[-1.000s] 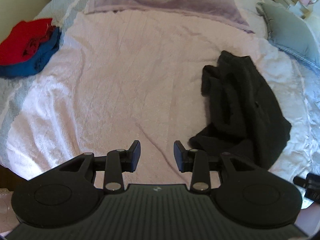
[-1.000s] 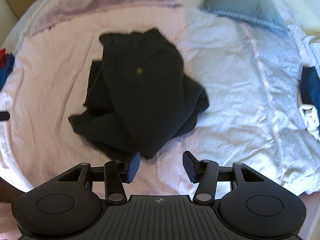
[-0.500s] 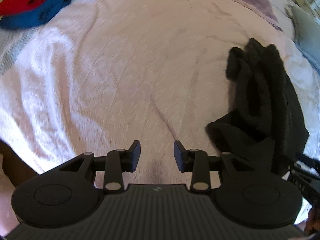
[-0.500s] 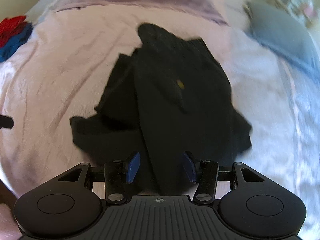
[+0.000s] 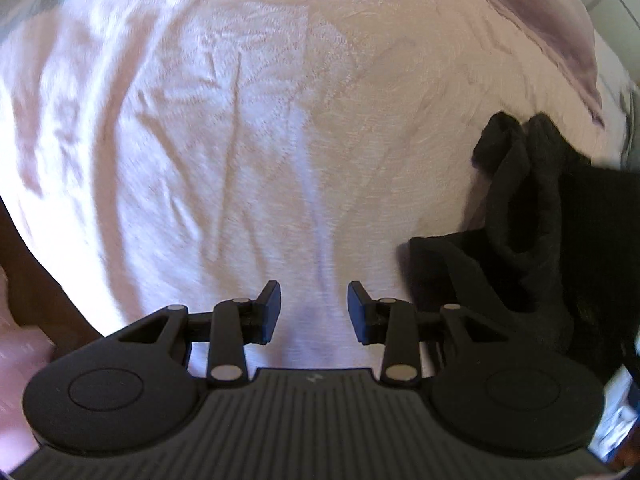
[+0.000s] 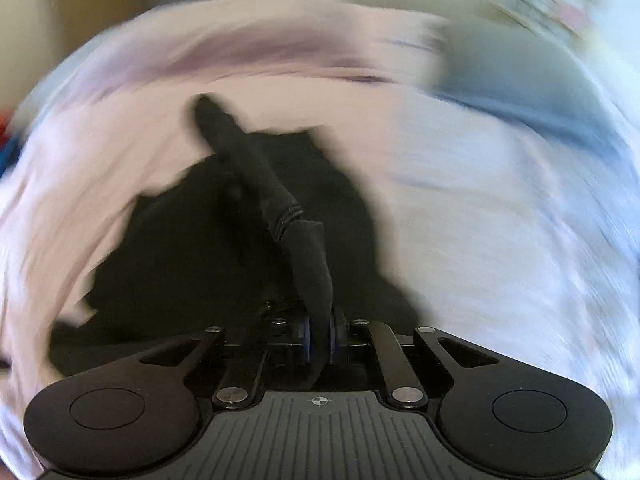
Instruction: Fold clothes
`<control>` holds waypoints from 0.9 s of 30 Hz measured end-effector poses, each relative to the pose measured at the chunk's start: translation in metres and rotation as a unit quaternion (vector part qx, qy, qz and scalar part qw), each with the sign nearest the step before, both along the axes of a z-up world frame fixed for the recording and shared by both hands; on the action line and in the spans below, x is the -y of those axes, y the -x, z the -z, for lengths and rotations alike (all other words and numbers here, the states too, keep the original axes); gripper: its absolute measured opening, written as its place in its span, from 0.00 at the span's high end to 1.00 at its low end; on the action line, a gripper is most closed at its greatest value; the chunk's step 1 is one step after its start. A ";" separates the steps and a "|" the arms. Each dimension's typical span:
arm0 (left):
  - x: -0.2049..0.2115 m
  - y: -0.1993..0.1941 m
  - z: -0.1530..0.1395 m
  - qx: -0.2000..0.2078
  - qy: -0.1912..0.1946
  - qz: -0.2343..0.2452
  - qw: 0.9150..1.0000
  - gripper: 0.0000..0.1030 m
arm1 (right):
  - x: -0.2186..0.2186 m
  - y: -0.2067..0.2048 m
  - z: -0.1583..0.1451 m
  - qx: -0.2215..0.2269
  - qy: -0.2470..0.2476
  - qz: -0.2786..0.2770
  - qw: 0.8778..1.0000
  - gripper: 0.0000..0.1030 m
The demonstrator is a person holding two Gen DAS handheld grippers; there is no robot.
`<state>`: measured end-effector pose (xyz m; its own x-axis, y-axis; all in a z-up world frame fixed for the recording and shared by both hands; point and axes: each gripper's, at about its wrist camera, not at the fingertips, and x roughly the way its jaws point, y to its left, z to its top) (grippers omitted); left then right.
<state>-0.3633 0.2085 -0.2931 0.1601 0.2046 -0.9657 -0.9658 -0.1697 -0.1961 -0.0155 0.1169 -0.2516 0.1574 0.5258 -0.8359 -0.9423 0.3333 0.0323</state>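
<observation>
The right gripper (image 6: 319,338) points steeply down, its 2 jaws closed tight on a fold of the black garment (image 6: 308,264). The left gripper (image 5: 314,306) also points steeply down, its 2 jaws standing apart with nothing between them, beside the garment's edge.

A black garment (image 6: 224,248) lies crumpled on the pale pink bedspread (image 6: 460,220), heaped in loose folds with ragged edges spreading toward 9 o'clock. One narrow stitched strip of it rises taut from the heap toward 6 o'clock in the right wrist view. In the left wrist view the same dark cloth (image 5: 532,240) sits bunched at 3 o'clock, its upper end standing in two rounded folds.
</observation>
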 end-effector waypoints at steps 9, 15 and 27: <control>-0.009 -0.026 0.021 0.067 0.009 -0.066 0.996 0.67 | 0.092 -0.158 -0.005 -0.107 0.045 0.216 0.969 0.94; -0.037 -0.052 0.010 0.108 0.001 -0.046 0.993 0.62 | 0.102 -0.171 0.012 -0.169 0.027 0.240 0.956 0.90; -0.070 -0.082 0.031 0.152 0.040 -0.016 0.987 0.62 | 0.068 -0.232 0.009 -0.237 -0.034 0.269 0.933 0.46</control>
<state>-0.2814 0.2780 -0.3241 0.4396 0.1397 -0.8873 -0.8581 -0.2264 -0.4608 0.2164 0.0493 -0.2605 0.0353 0.5320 -0.8460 -0.5137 0.7358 0.4412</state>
